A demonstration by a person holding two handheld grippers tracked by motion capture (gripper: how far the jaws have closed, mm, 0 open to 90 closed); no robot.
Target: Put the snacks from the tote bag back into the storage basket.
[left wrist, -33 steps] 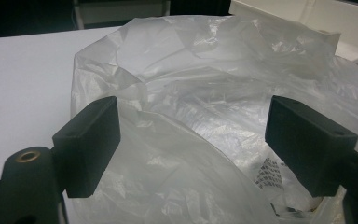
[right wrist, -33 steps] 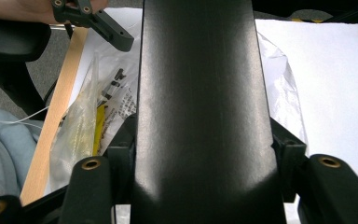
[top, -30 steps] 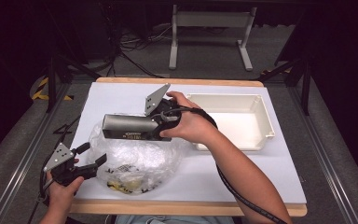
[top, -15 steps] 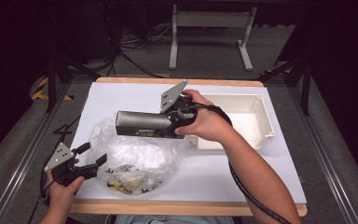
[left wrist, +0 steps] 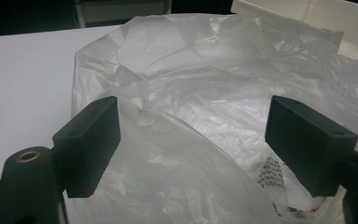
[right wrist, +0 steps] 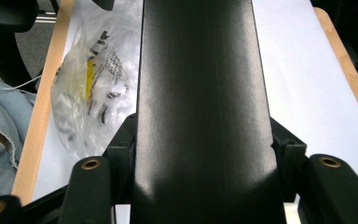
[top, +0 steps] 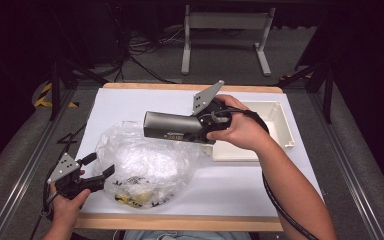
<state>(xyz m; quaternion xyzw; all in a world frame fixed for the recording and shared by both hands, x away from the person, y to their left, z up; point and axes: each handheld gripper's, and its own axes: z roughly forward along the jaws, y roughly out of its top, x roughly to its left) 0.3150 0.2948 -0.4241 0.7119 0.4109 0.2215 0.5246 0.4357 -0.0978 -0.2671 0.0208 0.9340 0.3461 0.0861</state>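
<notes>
Plastic bag (top: 142, 167), clear and crumpled, lies on the white surface (top: 130, 102) near the front edge, with printed packets showing through it. Left tool (top: 96, 176) sits at the bag's left edge, jaws wide apart with bag film bulging between them in the left gripper view (left wrist: 191, 154), pads not pressing; likely placed to hold the mouth open. Right tool (top: 200, 131) is clamped on a long black box (top: 172, 126), carried level above the bag, its jaws gripping both sides in the right gripper view (right wrist: 196, 93); gripping one end leaves the rest free to set down. Cream tray (top: 280, 117) sits right of the bag, partly behind the right hand (top: 237, 130). Against the earlier frames, the box has shifted right, towards the tray, and slightly up; left tool and bag unchanged.
</notes>
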